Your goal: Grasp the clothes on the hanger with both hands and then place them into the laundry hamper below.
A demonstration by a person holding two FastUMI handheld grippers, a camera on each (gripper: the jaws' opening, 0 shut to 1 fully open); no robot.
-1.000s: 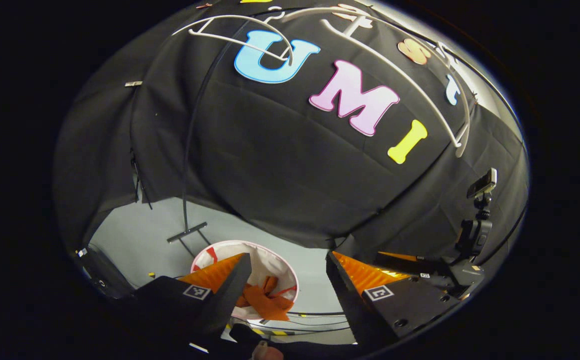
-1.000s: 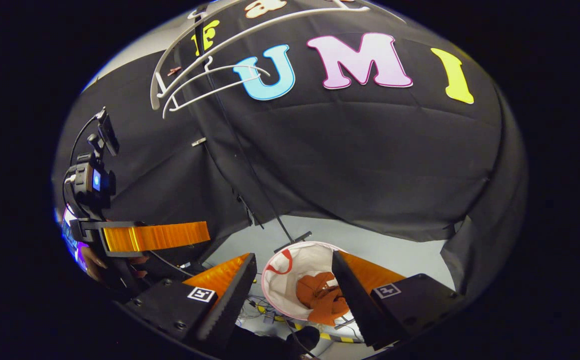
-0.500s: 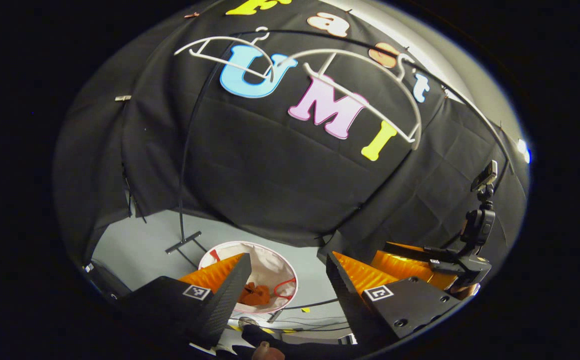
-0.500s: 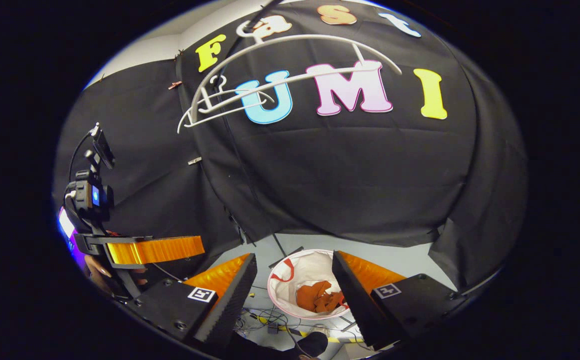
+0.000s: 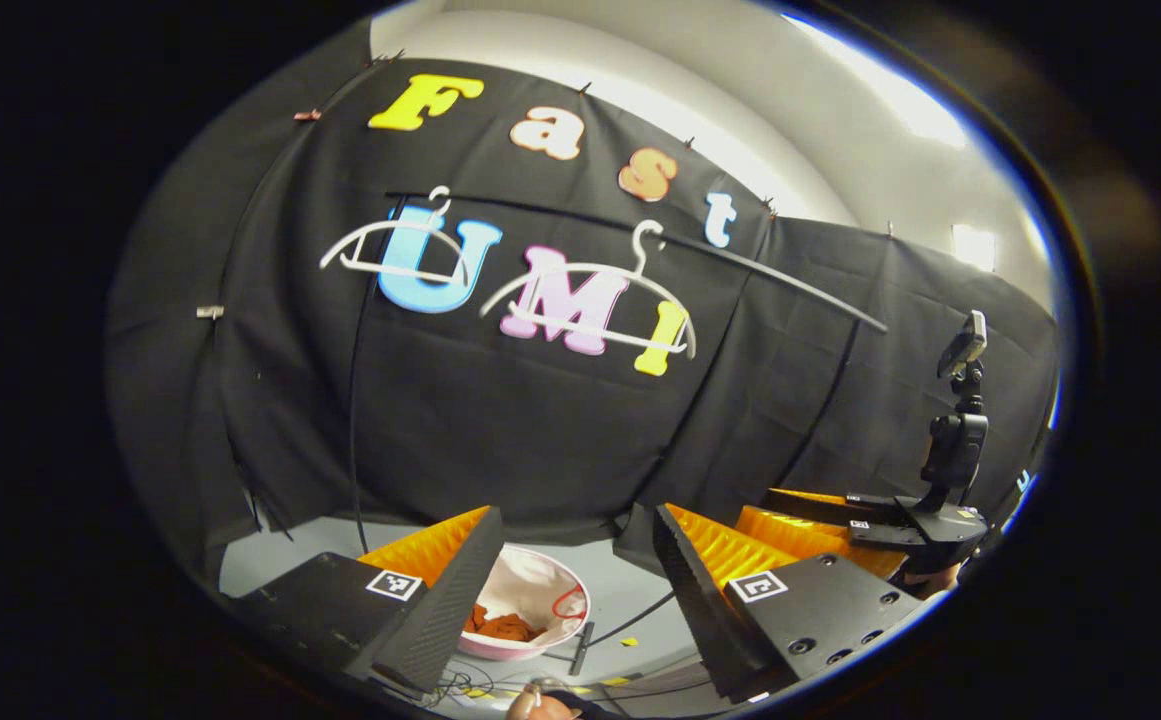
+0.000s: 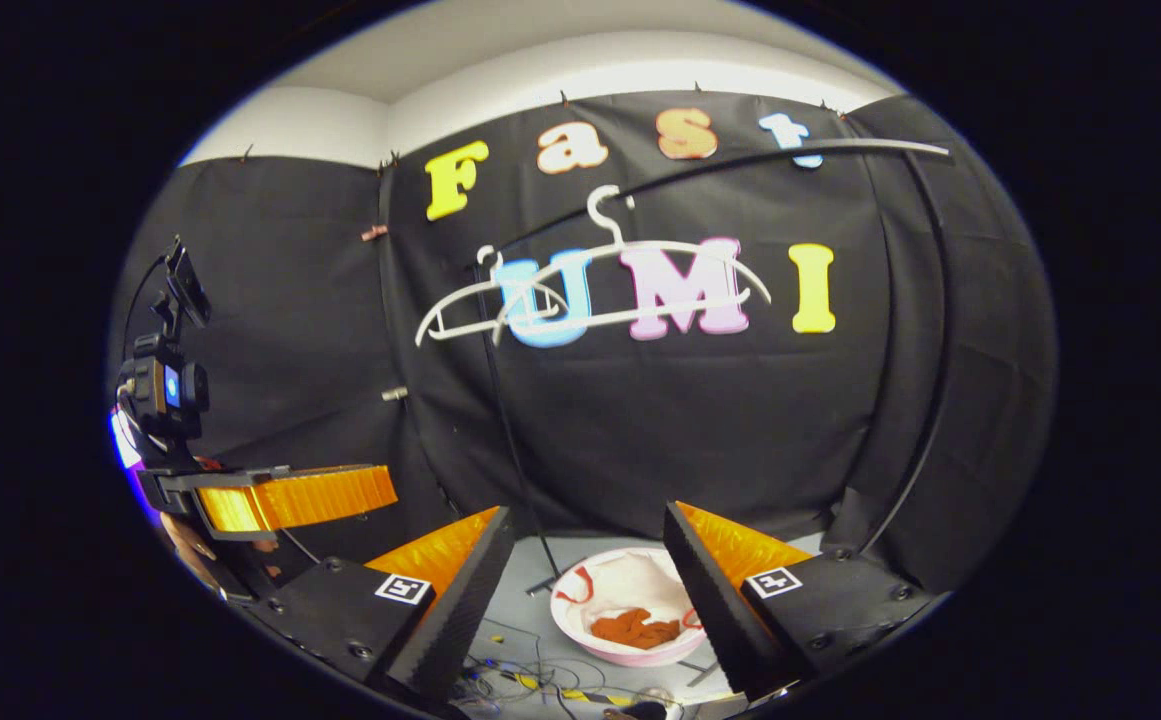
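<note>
Both grippers have pulled back; the hamper (image 6: 630, 610) with orange clothes (image 6: 636, 629) sits farther ahead. Left gripper (image 5: 576, 590) and right gripper (image 6: 588, 600): fingers apart, empty.

In the left gripper view, your left claw (image 5: 570, 600) covers part of the hamper (image 5: 555, 640), so only a strip of the clothes (image 5: 505, 627) shows. In the right gripper view, your right claw (image 6: 590, 605) hides the hamper's (image 6: 580, 625) right rim. Floor cables (image 6: 500, 680) are too small to trace.
</note>
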